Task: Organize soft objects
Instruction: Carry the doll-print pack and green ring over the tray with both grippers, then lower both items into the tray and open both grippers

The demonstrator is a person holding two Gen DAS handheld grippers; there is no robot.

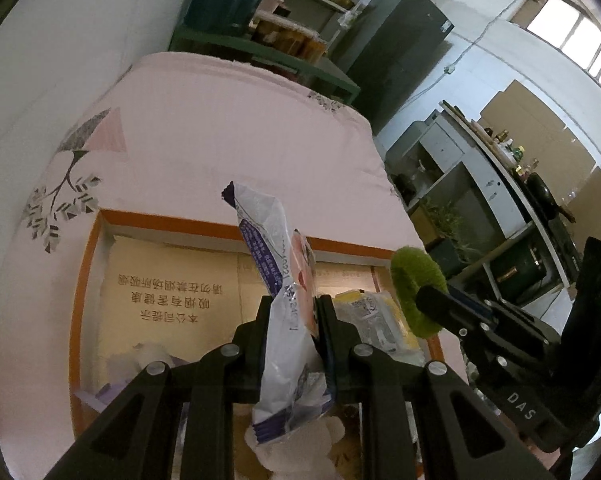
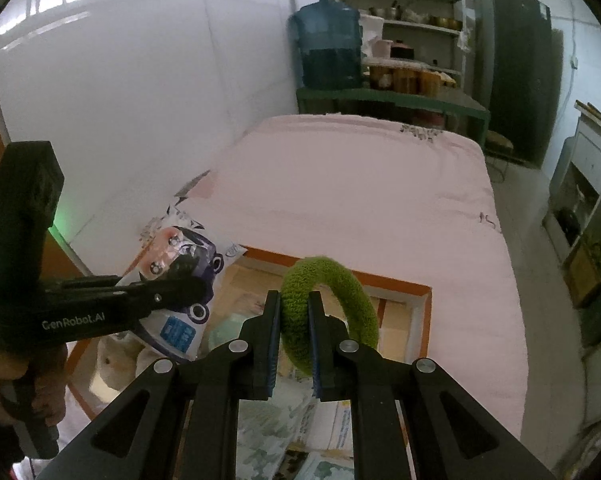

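Observation:
My left gripper (image 1: 294,312) is shut on a white and blue plastic packet (image 1: 278,280) that stands up between its fingers, over an open cardboard box (image 1: 164,280) with an orange rim. In the right wrist view the same packet (image 2: 180,264) shows at the left, held by the left gripper (image 2: 188,286). My right gripper (image 2: 294,312) is shut on a fuzzy green ring (image 2: 340,300), which sticks up and to the right over the box (image 2: 416,300). The left wrist view shows that ring (image 1: 414,288) at the right, pinched in the right gripper (image 1: 428,300).
The box lies on a pale pink bed (image 2: 360,192) beside a white wall. Inside it are several packets (image 1: 376,320) and a white plush item (image 1: 300,448). A green shelf with a blue water jug (image 2: 328,48) stands beyond the bed. A hand (image 2: 16,380) holds the left gripper's handle.

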